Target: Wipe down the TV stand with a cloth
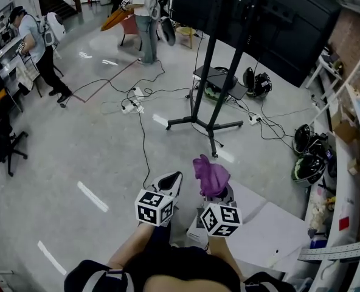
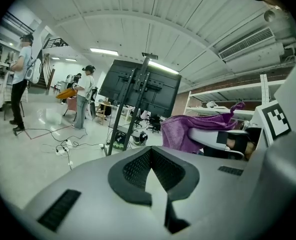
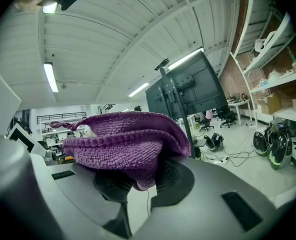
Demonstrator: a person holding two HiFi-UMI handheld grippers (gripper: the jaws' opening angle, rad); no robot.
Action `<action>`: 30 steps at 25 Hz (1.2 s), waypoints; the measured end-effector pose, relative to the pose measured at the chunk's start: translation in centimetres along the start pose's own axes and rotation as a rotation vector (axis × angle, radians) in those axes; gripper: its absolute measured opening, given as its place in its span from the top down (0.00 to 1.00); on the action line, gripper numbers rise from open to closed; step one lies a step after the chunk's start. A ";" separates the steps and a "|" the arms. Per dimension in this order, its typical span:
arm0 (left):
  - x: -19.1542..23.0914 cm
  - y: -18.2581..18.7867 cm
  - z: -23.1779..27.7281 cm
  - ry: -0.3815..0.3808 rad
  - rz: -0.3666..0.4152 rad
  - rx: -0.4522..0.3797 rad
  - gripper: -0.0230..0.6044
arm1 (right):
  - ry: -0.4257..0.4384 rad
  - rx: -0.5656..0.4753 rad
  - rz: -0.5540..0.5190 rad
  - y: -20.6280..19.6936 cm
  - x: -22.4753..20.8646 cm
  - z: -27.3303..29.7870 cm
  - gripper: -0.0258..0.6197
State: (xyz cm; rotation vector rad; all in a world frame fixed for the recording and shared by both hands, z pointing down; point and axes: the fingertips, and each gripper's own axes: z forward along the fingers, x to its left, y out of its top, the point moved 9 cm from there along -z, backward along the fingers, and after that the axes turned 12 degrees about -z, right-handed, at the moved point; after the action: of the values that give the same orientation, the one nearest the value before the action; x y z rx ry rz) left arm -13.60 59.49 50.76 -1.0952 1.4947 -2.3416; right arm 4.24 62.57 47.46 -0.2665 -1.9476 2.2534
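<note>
1. My left tongs [image 1: 171,180] are smooth grey plastic with dark ribbed pads. Their jaws are together, tapering to a point, with nothing between them.
2. My right tongs [image 1: 219,193] sit just beside the left ones. Their jaws are clamped on a purple cloth [image 1: 210,174].
3. The cloth is a chunky knit with ridged edges. It is bunched in soft folds over the right tongs' tips, and one twisted corner sticks out towards the left tongs.
4. The TV stand [image 1: 209,78] is well ahead of both tongs. It has slim black metal uprights on splayed flat feet and carries a large dark television [image 1: 271,23].
5. Thin black cables [image 1: 145,139] snake over the glossy grey floor [image 1: 76,151] between the tongs and the stand.
</note>
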 end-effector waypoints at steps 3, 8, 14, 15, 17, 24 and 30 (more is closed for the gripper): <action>1.9 2.4 1.9 0.002 0.004 -0.004 0.95 | -0.015 -0.012 -0.006 1.4 -0.4 3.7 0.86; 5.3 6.5 4.6 -0.007 0.039 0.007 0.95 | -0.015 -0.026 -0.006 3.2 0.1 9.6 0.86; 9.0 10.1 7.6 -0.022 0.036 0.013 0.95 | -0.009 -0.009 0.005 4.1 0.8 15.6 0.86; 9.6 10.6 8.2 -0.027 0.038 0.015 0.95 | -0.013 -0.008 0.008 4.3 0.8 16.5 0.86; 10.7 11.5 9.0 -0.032 0.039 0.021 0.95 | -0.024 -0.004 0.009 4.4 0.8 18.0 0.86; 13.0 13.1 11.4 -0.063 0.042 0.015 0.95 | -0.039 -0.007 -0.016 4.9 0.4 21.4 0.86; 13.4 13.4 12.2 -0.071 0.057 0.022 0.95 | -0.018 -0.013 -0.054 5.4 0.5 21.7 0.86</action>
State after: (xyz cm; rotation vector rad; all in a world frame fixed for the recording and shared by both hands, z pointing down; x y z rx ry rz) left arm -18.61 37.62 49.00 -1.1037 1.4526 -2.2512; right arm -1.31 41.03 45.15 -0.1936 -1.9546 2.2176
